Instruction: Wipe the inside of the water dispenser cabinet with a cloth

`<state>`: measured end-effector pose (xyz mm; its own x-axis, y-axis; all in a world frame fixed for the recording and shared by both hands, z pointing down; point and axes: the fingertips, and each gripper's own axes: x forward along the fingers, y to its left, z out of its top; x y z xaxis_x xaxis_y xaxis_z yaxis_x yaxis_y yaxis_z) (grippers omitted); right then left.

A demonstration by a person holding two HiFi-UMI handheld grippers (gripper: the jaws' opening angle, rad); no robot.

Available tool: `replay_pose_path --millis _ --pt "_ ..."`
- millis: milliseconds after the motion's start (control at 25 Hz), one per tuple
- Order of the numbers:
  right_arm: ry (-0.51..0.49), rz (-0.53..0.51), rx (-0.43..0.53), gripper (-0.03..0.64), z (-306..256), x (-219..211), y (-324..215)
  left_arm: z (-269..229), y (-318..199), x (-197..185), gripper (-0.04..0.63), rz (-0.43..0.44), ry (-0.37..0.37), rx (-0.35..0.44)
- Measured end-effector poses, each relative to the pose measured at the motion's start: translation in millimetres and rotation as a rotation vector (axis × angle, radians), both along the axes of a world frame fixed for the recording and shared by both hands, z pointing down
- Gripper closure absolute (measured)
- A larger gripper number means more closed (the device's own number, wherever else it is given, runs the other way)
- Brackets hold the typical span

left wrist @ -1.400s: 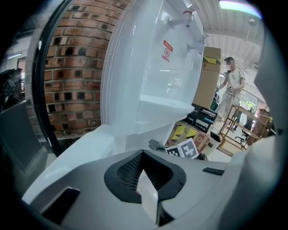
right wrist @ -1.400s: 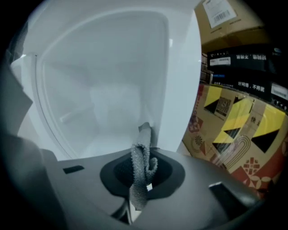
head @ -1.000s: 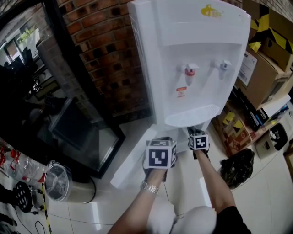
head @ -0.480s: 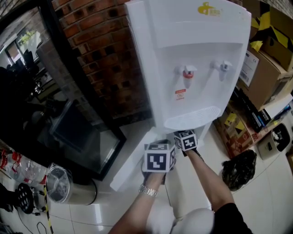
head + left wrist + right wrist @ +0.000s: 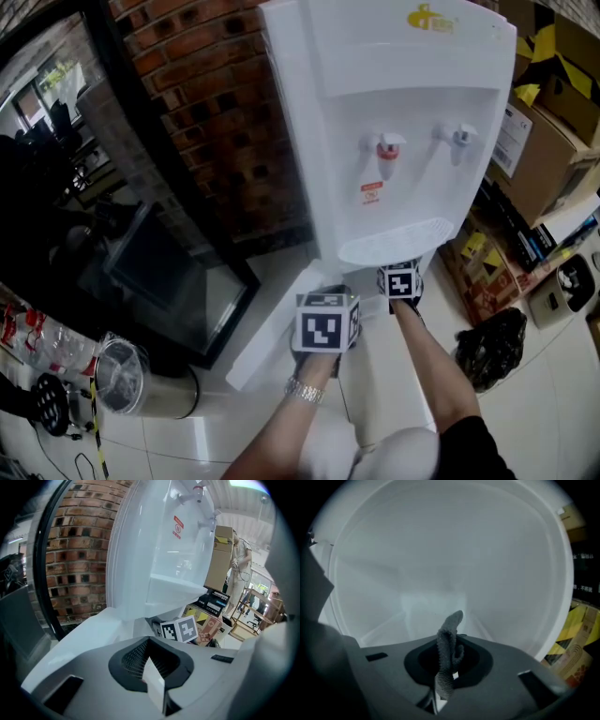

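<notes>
Cabinet (image 5: 440,564) walls, plain and white, fill the right gripper view, so the wiping step looks to be in hand. The right hand-held gripper (image 5: 443,688) is clamped on a grey, nubbly cloth (image 5: 449,639). The cloth's free end stands up out of the closed jaws toward the back wall, but that view does not show whether it touches any wall. In the head view the right arm reaches under the drip tray (image 5: 394,242) into the bottom of the dispenser (image 5: 394,112). The dispenser stands upright by a brick wall (image 5: 216,103), with its door (image 5: 267,333) swung out to the left. The left hand-held gripper (image 5: 153,688) is outside the cabinet, just beside the door. Its jaws are drawn together with only a pale sliver at the seam, so it seems to carry nothing. Whether it steadies the door is unclear. How much of the inside is already wiped cannot be judged, since the white walls show no marks either way. The next move likely calls for pressing the cloth's loose end against a wall or the floor of the cabinet and sweeping it across and into the corners. Only a narrow tuft projects, so the right hand-held gripper would need tilting so that the cloth, not the hard jaws, rubs the plastic. The door would also have to be kept out of the arm's way.
</notes>
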<state>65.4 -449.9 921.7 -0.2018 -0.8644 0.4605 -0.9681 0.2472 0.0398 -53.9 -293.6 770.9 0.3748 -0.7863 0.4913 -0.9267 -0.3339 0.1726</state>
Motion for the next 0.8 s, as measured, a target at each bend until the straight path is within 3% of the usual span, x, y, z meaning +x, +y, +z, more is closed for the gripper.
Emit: replay_pose_path --millis 120,240,520,640,800 --pt "0.013 0.040 -0.013 0.594 2.2 9.2 2.6 -0.4 0.4 0.8 0.595 0.002 0.001 0.001" --pt "-0.010 0.014 -0.014 0.594 0.2 -2.4 6.8 -0.6 0.6 0.4 0.595 0.002 0.000 0.003" --pt "-0.087 -0.244 -0.044 0.594 11.3 -78.3 24.7 0.2 0.0 -2.0 0.595 -0.001 -0.013 -0.001" --pt "-0.099 -0.308 -0.061 0.594 15.6 -95.9 30.3 -0.5 0.6 -1.8 0.595 0.000 -0.015 -0.001" --pt "-0.087 -0.235 -0.097 0.594 29.3 -67.1 21.8 0.9 1.8 -2.4 0.595 0.004 -0.019 -0.003"
